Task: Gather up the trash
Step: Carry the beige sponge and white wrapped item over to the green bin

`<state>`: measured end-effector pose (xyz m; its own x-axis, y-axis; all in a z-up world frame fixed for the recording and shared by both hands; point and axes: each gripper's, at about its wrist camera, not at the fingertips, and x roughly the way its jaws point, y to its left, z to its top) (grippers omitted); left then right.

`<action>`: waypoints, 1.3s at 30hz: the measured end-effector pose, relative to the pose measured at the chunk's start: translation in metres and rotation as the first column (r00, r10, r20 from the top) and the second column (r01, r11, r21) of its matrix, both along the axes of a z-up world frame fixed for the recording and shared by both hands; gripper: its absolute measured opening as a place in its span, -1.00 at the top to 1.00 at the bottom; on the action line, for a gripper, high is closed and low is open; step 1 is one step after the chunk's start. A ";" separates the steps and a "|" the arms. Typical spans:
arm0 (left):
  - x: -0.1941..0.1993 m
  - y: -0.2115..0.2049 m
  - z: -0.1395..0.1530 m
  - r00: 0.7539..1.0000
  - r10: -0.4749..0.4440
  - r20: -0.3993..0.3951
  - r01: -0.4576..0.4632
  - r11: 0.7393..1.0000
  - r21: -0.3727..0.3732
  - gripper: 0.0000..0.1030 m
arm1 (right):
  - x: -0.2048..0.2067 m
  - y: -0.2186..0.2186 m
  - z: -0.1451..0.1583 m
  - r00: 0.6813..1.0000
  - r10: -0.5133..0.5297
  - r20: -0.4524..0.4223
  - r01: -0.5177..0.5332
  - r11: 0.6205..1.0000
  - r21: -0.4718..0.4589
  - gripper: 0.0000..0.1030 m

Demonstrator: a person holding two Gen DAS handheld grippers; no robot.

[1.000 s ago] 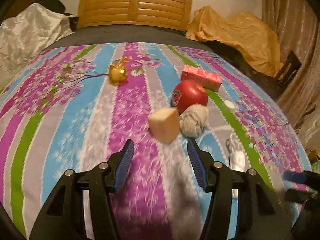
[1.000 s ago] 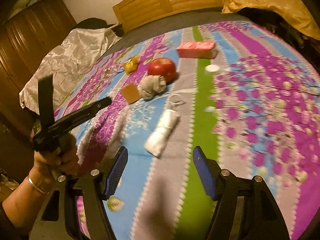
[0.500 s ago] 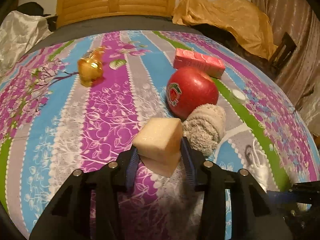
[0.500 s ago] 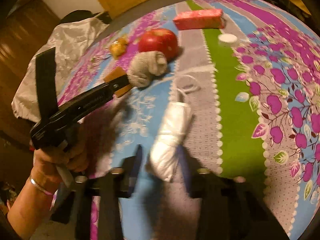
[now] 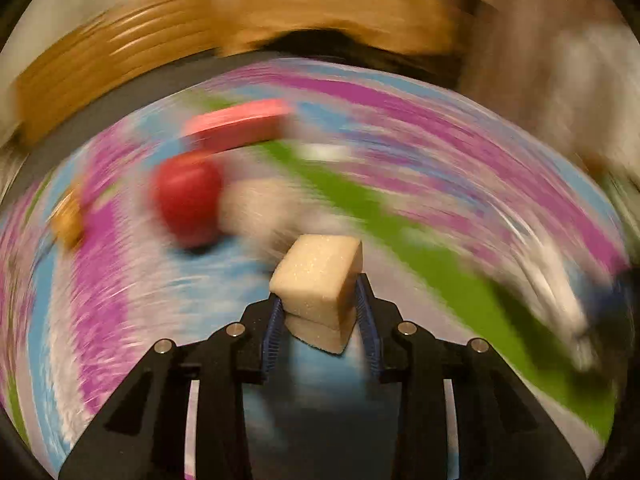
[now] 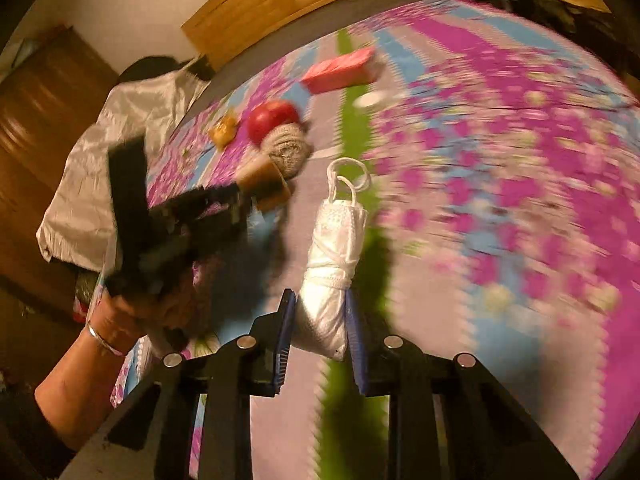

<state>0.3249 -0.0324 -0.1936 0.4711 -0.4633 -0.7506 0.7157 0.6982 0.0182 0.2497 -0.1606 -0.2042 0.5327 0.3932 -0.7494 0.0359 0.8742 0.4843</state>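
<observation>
Beige sponge block (image 5: 318, 276) between left tongs (image 5: 320, 312)

The left gripper (image 5: 320, 312) was closing on a cube (image 5: 318, 280); the right gripper (image 6: 320, 332) was closing on a white bundle (image 6: 332, 264), both angled downward.

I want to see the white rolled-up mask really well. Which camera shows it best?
The right wrist view. There the white mask sits sharp and close, squeezed between the right tool's blue pads, loops pointing away. The left wrist view shows only a blurred white streak at its right edge.
</observation>
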 end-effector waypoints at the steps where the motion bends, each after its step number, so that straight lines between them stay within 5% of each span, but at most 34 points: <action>1: -0.019 -0.007 0.003 0.999 -0.053 0.005 0.053 0.999 -0.002 0.36 | -0.009 -0.010 0.003 1.000 -0.018 0.000 0.018 1.000 -0.002 0.47; 5: -0.066 -0.003 0.012 0.995 -0.080 -0.060 0.075 0.993 -0.088 0.37 | -0.040 -0.037 0.008 0.997 -0.071 -0.002 0.071 0.997 -0.021 0.47; 10: -0.112 0.024 0.027 0.992 0.030 -0.125 -0.051 0.984 -0.169 0.38 | -0.076 -0.049 0.011 0.997 -0.071 0.018 0.072 0.997 -0.040 0.47; 18: -0.128 0.033 0.044 0.967 0.208 -0.150 -0.232 0.958 -0.167 0.39 | -0.126 -0.060 0.033 0.991 -0.061 0.121 0.075 0.990 -0.115 0.47; 23: -0.112 0.017 0.069 0.964 0.237 -0.121 -0.259 0.941 -0.217 0.40 | -0.146 -0.088 0.046 0.979 -0.123 0.161 0.142 0.983 -0.114 0.47; 28: -0.121 -0.028 0.092 0.984 0.161 -0.072 -0.174 0.952 -0.250 0.40 | -0.176 -0.127 0.066 0.951 -0.218 0.221 0.252 0.958 -0.137 0.47; 32: -0.151 -0.098 0.099 1.000 0.007 -0.020 -0.011 0.974 -0.226 0.40 | -0.207 -0.163 0.087 0.918 -0.282 0.279 0.339 0.923 -0.183 0.47; 39: -0.216 -0.222 0.114 0.964 -0.257 0.069 0.265 0.944 -0.196 0.40 | -0.275 -0.237 0.120 0.823 -0.437 0.361 0.530 0.821 -0.214 0.47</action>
